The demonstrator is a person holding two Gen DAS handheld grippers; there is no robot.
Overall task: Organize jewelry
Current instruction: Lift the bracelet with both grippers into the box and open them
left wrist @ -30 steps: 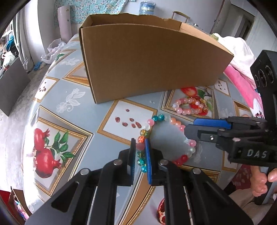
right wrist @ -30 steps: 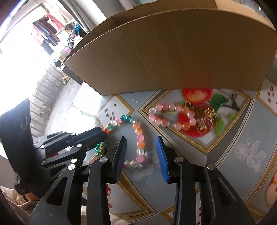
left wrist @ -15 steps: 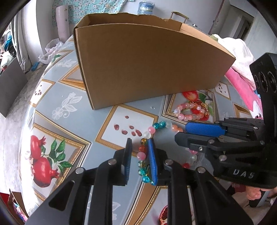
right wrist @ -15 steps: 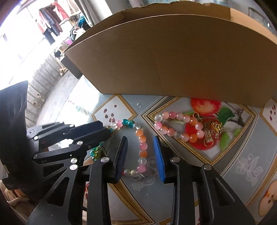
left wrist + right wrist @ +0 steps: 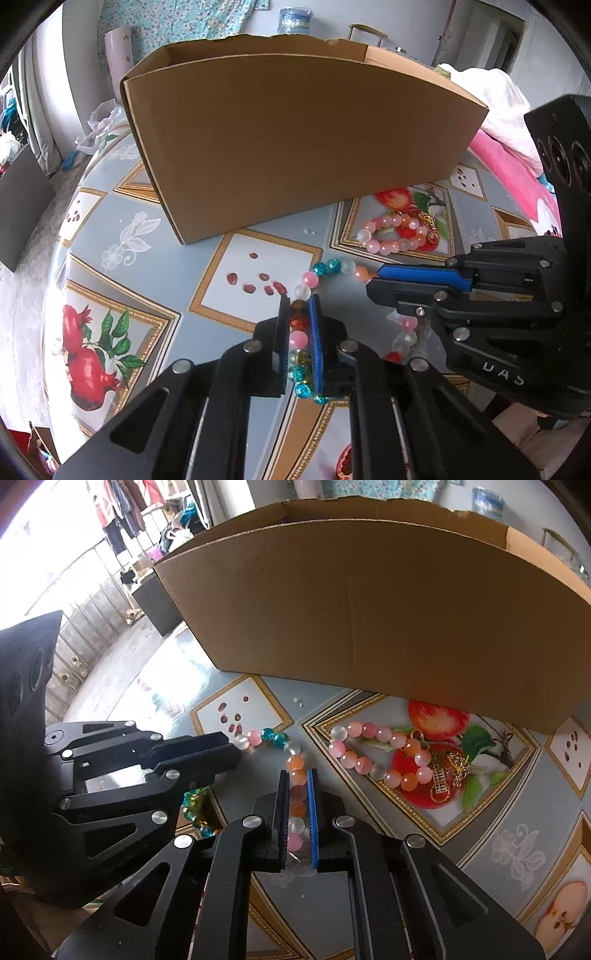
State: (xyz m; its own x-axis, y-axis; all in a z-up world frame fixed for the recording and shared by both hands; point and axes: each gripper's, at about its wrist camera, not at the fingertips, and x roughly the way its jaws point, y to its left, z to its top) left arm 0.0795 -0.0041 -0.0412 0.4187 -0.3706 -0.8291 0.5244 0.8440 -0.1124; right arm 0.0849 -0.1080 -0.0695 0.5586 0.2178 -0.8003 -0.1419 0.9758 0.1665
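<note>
The open-topped cardboard box (image 5: pixel 295 147) stands on the fruit-patterned tablecloth (image 5: pixel 122 236); its inside is hidden by the near wall, so what it holds cannot be told.

In front of it lies the multicoloured bead bracelet (image 5: pixel 317 275) — a loop of teal, pink, orange, frosted-white and amber beads. The left gripper (image 5: pixel 300 314) is clamped on the loop's left run, beads lined up between its black and blue pads. Across the loop, the right gripper (image 5: pixel 297 788) is clamped on the orange, pink and white run, its fingers equally narrow. Further right, touching neither gripper, a second bracelet of pink and peach beads (image 5: pixel 373 753) with gold charms (image 5: pixel 448 771) lies on the printed apple, near the box's base.

Half a second ago both pairs of fingers stood apart around the beads; a second ago the right one gaped wider still. Both have since pinched in onto the strand. The loop itself has kept its place on the cloth, and the pink bracelet has not shifted.
</note>
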